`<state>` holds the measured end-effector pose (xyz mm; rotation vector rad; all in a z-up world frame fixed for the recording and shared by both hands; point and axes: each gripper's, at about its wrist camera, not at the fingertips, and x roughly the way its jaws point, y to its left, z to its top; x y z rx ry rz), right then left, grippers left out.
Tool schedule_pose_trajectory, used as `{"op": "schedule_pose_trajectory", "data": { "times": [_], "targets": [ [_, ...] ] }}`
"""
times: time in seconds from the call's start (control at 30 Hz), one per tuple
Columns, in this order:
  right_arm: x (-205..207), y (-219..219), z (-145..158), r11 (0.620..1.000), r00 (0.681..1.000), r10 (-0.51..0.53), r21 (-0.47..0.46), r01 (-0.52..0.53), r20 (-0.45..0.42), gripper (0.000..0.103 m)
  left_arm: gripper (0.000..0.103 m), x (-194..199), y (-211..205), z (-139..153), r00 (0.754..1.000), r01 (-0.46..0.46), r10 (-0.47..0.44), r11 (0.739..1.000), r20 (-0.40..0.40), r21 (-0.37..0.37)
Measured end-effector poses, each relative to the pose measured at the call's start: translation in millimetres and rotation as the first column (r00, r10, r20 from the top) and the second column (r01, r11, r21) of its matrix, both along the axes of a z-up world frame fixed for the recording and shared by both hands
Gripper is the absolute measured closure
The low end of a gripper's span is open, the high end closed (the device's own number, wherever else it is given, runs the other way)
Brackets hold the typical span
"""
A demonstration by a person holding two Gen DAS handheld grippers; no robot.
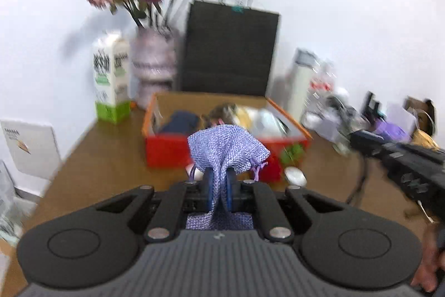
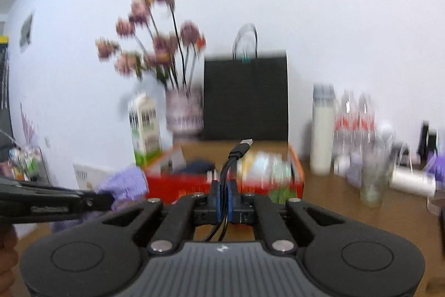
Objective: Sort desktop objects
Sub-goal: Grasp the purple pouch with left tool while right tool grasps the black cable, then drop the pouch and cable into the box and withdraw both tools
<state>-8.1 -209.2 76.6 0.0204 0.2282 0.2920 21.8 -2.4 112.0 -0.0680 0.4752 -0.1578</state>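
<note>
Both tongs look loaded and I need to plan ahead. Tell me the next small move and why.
Probably carry both loads forward over the open red cardboard box and release there. The left tongs are shut on the purple knitted drawstring pouch, and the right tongs are shut on the black USB cable. The box sits just ahead on the brown wooden table and already holds assorted items.

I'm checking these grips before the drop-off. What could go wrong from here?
The purple pouch is pinched only by a fold in the left gripper, so it could slip out. The black USB cable dangles loosely from the right gripper and could snag the red box.
</note>
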Motion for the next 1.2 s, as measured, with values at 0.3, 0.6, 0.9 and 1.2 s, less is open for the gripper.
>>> {"op": "schedule_pose_trajectory", "data": {
  "times": [0.3, 0.6, 0.9, 1.2],
  "targets": [
    [138, 14, 66, 1.000, 0.999, -0.025, 0.016, 0.024, 0.049, 0.099, 0.093, 134, 31, 41, 0.986, -0.165, 0.166, 0.985, 0.023, -0.049],
    [277, 51, 9, 0.990, 0.975, -0.121, -0.094, 0.105, -0.184, 0.099, 0.093, 252, 44, -23, 0.976, -0.167, 0.162, 0.986, -0.146, -0.024],
    [327, 82, -53, 0.957, 0.906, -0.240, -0.242, 0.160, -0.349, 0.089, 0.050, 271, 28, -64, 0.972, -0.037, 0.048, 0.998, -0.231, 0.050],
    [270, 55, -3, 0.964, 0.950, -0.215, -0.205, 0.169, -0.228, 0.032, 0.003, 237, 54, -4, 0.974, -0.190, 0.195, 0.980, -0.114, 0.059]
  ]
}}
